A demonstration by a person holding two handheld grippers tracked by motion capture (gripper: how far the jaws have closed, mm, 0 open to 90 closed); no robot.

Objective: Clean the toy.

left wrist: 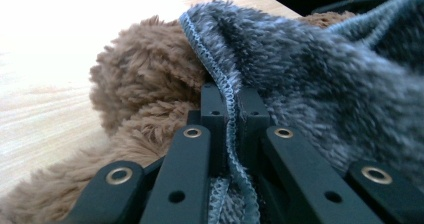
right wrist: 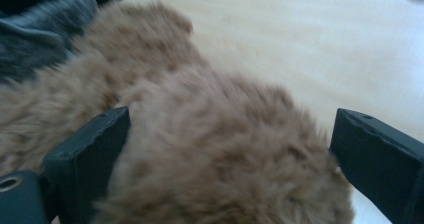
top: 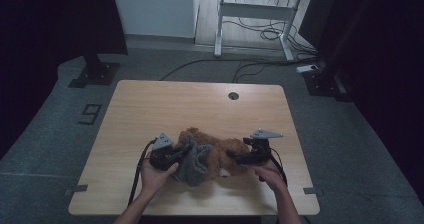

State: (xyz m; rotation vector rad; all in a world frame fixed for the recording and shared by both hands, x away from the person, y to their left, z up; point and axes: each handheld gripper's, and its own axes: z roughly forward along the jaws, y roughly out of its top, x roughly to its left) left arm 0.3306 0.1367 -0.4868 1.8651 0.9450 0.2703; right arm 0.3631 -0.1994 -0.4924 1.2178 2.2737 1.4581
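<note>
On the wooden table [top: 150, 109], the brown plush toy [top: 220, 151] lies near the front edge, midway between the two hands, and everything else is placed from it. At the toy's left side the left gripper [top: 176, 156] has its jaws pressed together on the stitched hem of a grey fleece garment [top: 196, 164]; the left gripper view shows the seam [left wrist: 229, 115] running straight between the two black jaws, with the grey pile bunched over the toy's fur. The garment sits draped on the left half of the toy (whether any of it is actually around the body or merely on top, I cannot tell). At the toy's right side the right gripper [top: 235, 155] is spread wide, its jaws standing either side of a rounded lump of brown fur [right wrist: 220, 154] without clamping it.

This looks like the dressing or undressing of the toy, at the stage where the cloth is held and the body is about to be steadied. The next move probably calls for the right jaws to close on the plush, so that the left hand can draw the hem along the toy without dragging it across the table.
</note>
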